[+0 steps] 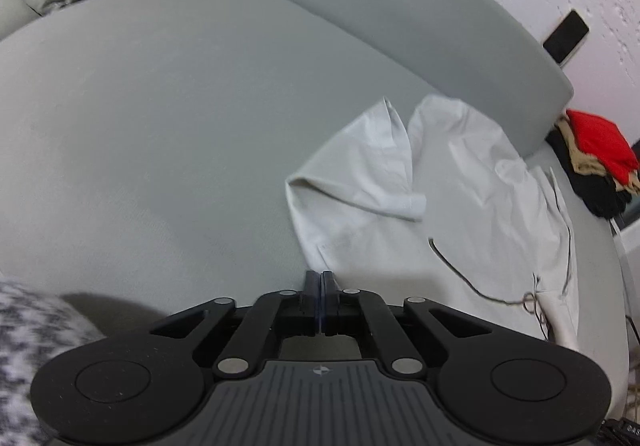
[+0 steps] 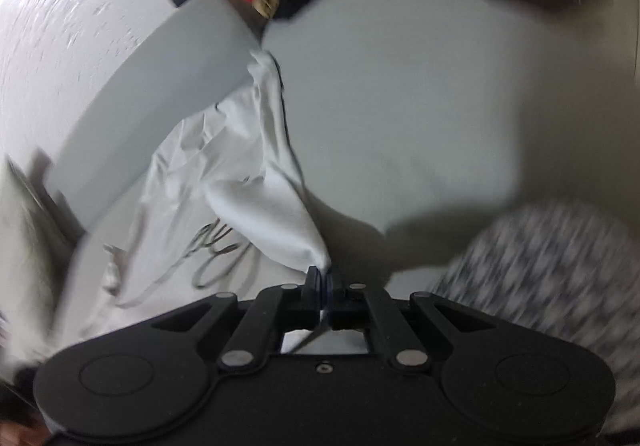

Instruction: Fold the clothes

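Our right hand-held gripper (image 2: 321, 273) is clamped on a pinched edge of the white garment (image 2: 256, 206), while our left hand-held gripper (image 1: 321, 277) is closed on nothing, just beside the garment's near hem (it lies rumpled on the grey bed (image 1: 160, 126)). We judge we are mid-spread; next, the left needs a matching corner.

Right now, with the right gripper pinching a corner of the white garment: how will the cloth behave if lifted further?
Likely floppy: the white garment drapes into a cone from the right gripper, with the rest creased on the sofa. Probably light, since one pinched corner holds it up. Its dark drawstring lies in loose loops and may dangle or snag.
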Demonstrator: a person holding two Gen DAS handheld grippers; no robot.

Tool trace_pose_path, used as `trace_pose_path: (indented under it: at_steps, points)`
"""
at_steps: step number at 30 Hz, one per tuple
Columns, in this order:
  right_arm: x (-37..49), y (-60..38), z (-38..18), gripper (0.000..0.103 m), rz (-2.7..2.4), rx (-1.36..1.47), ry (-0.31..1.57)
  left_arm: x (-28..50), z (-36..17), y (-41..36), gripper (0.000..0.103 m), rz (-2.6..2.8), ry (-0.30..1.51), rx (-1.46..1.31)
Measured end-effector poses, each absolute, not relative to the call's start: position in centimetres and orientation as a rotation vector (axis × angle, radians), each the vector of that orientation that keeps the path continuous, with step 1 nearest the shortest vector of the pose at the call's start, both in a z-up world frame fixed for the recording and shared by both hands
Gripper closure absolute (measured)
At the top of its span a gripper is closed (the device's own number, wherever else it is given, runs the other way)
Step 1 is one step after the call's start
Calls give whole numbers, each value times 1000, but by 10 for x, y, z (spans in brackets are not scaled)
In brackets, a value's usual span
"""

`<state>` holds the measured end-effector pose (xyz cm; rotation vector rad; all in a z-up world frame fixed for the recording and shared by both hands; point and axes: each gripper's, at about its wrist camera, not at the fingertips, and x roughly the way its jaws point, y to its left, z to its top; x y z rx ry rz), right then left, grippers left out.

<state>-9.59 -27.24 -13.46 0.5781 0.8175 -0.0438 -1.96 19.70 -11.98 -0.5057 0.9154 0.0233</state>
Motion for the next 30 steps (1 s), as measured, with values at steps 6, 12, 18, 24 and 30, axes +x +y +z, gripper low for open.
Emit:
trace_pose_path:
  at_steps: [6,12,18,24,30]
  points:
    - [-97,-290,-150,65,-7,780,869,-13,-124,201,64,-58,939,-575]
    - [-92,-283,-158,64,-61,760,911,-14,-126,208,63,-54,935,-638]
    - [-88,-283,-165,66,-88,800,915,0,-137,217,63,-84,948,-734]
    - [-85,-287,-173,69,-77,831,915,21,-146,211,61,-124,958,-767]
    - [-85,-285,-174,68,-65,814,909,11,-134,205,61,-95,965,-682]
